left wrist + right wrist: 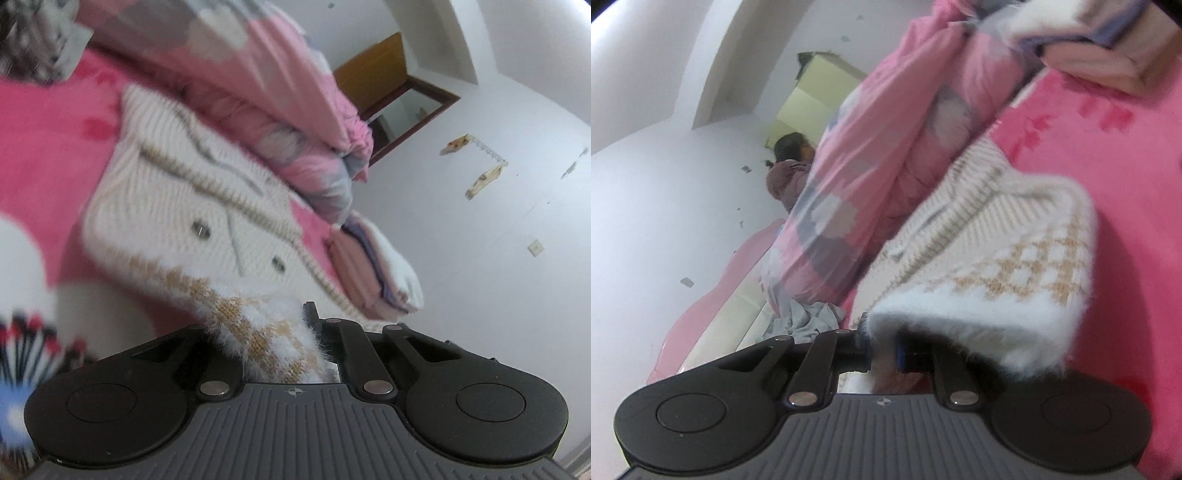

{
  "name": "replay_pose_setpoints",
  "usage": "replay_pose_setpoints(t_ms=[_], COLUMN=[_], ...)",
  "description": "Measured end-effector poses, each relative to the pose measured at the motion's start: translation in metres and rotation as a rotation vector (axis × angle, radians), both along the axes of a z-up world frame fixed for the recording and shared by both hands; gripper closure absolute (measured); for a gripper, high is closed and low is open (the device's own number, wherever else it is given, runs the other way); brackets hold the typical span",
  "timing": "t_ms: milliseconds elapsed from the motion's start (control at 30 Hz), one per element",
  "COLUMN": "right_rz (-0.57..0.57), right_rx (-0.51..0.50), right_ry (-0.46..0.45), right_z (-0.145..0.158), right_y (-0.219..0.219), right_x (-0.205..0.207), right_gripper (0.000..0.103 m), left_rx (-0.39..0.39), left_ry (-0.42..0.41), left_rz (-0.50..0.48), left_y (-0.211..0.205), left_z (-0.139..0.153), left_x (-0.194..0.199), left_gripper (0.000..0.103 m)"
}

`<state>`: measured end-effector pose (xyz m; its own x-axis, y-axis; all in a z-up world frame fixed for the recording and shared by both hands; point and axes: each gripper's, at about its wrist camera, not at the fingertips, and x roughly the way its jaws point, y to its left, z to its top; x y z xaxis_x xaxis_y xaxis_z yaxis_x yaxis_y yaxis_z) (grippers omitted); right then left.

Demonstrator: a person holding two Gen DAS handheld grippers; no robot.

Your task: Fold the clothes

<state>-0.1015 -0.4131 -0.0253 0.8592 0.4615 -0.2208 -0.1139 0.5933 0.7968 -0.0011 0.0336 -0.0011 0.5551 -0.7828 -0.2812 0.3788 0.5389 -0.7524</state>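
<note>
We are carrying two matching grippers: the left gripper (280, 332) and right gripper (882, 354) are showing ribbed grey bodies, black rounded housings with circular caps, black link arms and silver rivets.

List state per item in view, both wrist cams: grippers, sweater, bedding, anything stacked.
left gripper: shut on the sweater hem
right gripper: shut on the sweater hem
sweater: cream knit, body lying on the bed, hem edge raised
quilt: pink, bunched beside the sweater
folded clothes: stacked on the bed
pink blanket: spread flat under the sweater
</note>
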Motion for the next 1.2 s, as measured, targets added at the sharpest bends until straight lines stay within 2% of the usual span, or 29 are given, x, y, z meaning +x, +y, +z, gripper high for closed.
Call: replay_pose_setpoints(t_ms=[300,500,700,767,867,1000,1067,1133,1200], right_rz=[0.091,0.153,0.187,0.187,0.178,0.153,0.158,0.187,0.225], right_rx=[-0.058,-0.096,-0.109,-0.093,-0.05,0.088,0.205,0.276,0.373], right_ry=[-0.058,-0.079,-0.055,-0.03,0.037,0.217,0.326,0.344,0.346], right_z=[0.049,0.073,0.07,0.058,0.028,-0.033,-0.063,-0.075,-0.082], right_y=[0.002,0.002,-0.002,-0.007,-0.018,-0.036,-0.046,-0.052,-0.06], right_x=[0.079,0.158,0.26,0.297,0.349,0.406,0.424,0.432,0.438], right_gripper=[0.091,0.091,0.091,0.091,0.091,0.084,0.083,0.077,0.059], left_rx=[-0.001,0.015,0.063,0.066,0.068,-0.081,-0.204,-0.327,-0.437], left_ry=[-0.063,-0.082,-0.089,-0.056,0.039,0.312,0.397,0.461,0.506], left_rz=[-0.001,-0.008,0.006,0.019,0.053,0.065,0.06,0.063,0.083], left_y=[0.003,-0.003,-0.013,-0.016,-0.018,-0.005,0.005,0.016,0.027], left_z=[0.032,0.044,0.041,0.029,0.0,-0.052,-0.065,-0.073,-0.077], left_x=[0.066,0.143,0.232,0.267,0.312,0.356,0.363,0.367,0.369], left_gripper=[0.097,0.097,0.097,0.097,0.095,0.083,0.075,0.063,0.048])
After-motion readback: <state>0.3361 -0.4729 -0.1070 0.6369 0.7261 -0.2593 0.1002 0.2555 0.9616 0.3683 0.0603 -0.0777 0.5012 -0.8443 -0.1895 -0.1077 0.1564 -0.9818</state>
